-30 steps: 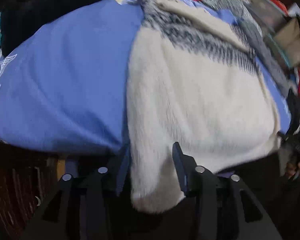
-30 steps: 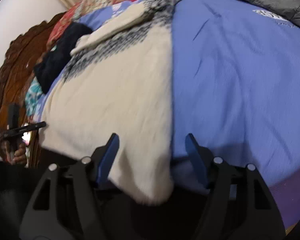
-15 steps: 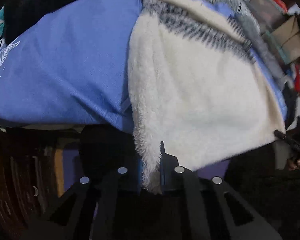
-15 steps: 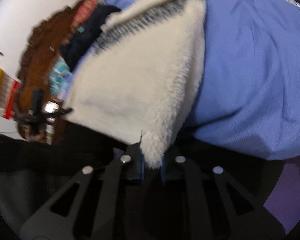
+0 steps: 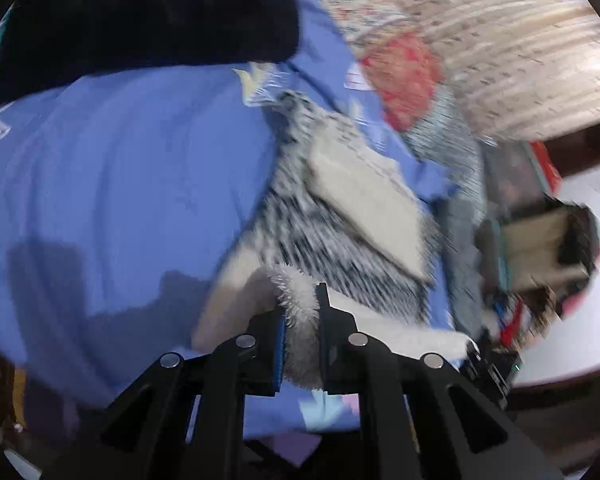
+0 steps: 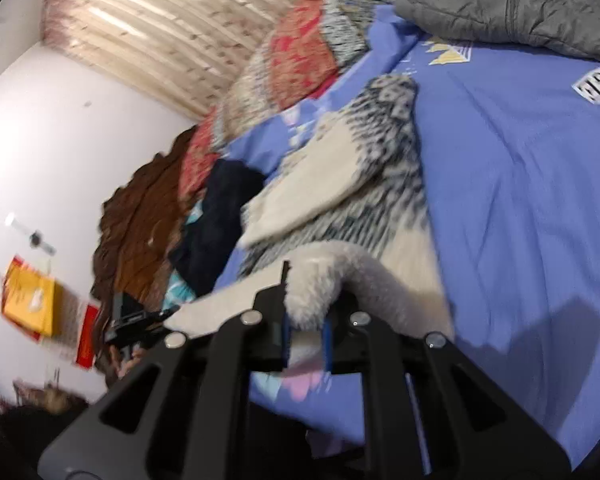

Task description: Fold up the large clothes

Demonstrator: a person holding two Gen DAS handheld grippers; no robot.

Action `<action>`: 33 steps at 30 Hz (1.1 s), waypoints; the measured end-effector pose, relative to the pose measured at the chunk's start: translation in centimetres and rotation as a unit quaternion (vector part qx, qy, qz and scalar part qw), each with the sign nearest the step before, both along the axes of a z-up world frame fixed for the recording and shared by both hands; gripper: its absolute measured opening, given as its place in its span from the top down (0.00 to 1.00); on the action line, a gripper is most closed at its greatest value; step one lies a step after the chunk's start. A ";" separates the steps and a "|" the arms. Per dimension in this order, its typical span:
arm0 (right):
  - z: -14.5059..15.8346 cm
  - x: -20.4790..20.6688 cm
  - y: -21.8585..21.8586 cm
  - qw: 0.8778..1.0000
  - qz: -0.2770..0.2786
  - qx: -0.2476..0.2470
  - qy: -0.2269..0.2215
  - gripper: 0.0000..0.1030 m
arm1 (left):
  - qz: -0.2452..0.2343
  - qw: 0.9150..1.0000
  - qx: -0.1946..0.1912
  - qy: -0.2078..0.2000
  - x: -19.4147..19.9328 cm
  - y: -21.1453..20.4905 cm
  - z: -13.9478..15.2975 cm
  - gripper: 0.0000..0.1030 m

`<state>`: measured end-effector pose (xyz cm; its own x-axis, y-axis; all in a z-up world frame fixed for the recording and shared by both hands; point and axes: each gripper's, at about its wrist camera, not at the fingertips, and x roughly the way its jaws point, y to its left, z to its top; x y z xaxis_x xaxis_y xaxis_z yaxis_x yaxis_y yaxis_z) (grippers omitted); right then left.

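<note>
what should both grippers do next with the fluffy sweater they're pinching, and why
Probably carry the pinched hem forward over the sweater toward its patterned collar end. The left gripper and right gripper are each shut on a corner of the cream sweater, whose hem is raised off the blue sheet while the rest lies flat.

Two wrist views, close, angled down (shared bed (image 5: pixel 112 184))

A large fleecy sweater (image 5: pixel 340 216) (image 6: pixel 352 200), cream with a band of black-and-white pattern across its upper part, lies on a blue bedsheet (image 5: pixel 120 184) (image 6: pixel 520 184). One cream sleeve is folded across the patterned chest. Its fluffy lower hem is lifted off the sheet at both corners and curls over toward the chest.
</note>
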<state>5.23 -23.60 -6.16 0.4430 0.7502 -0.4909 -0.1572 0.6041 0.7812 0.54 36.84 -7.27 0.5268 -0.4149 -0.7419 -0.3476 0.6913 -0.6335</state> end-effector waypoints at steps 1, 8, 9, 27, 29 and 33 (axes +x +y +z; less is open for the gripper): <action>-0.7 1.5 0.1 1.000 -0.015 -0.002 0.013 0.89 | 0.009 1.000 0.002 0.018 1.5 0.2 -0.7 0.64; -5.5 7.7 0.3 0.993 -0.076 -0.002 0.087 0.84 | 0.040 0.992 -0.048 0.109 9.3 2.1 -5.8 0.59; -5.6 7.6 0.1 0.993 -0.079 0.004 0.088 0.77 | 0.042 0.992 -0.060 0.106 9.6 2.4 -5.8 0.58; -1.6 5.3 0.6 0.989 -0.097 -0.109 -0.017 0.30 | 0.089 0.991 -0.079 0.058 7.4 7.2 -2.2 0.48; -1.7 5.5 2.0 0.985 -0.080 -0.153 -0.029 0.30 | 0.092 0.993 -0.017 0.066 6.8 7.4 -1.1 0.47; -1.3 5.2 3.5 0.981 -0.067 -0.179 -0.042 0.30 | 0.044 0.991 0.100 0.080 6.7 4.7 0.3 0.45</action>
<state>10.46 -20.05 -7.41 0.5758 0.4692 -0.6696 -0.1121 0.8565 0.5038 7.20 41.55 -6.94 0.4233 -0.2099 -0.8813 -0.4964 0.7600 -0.4195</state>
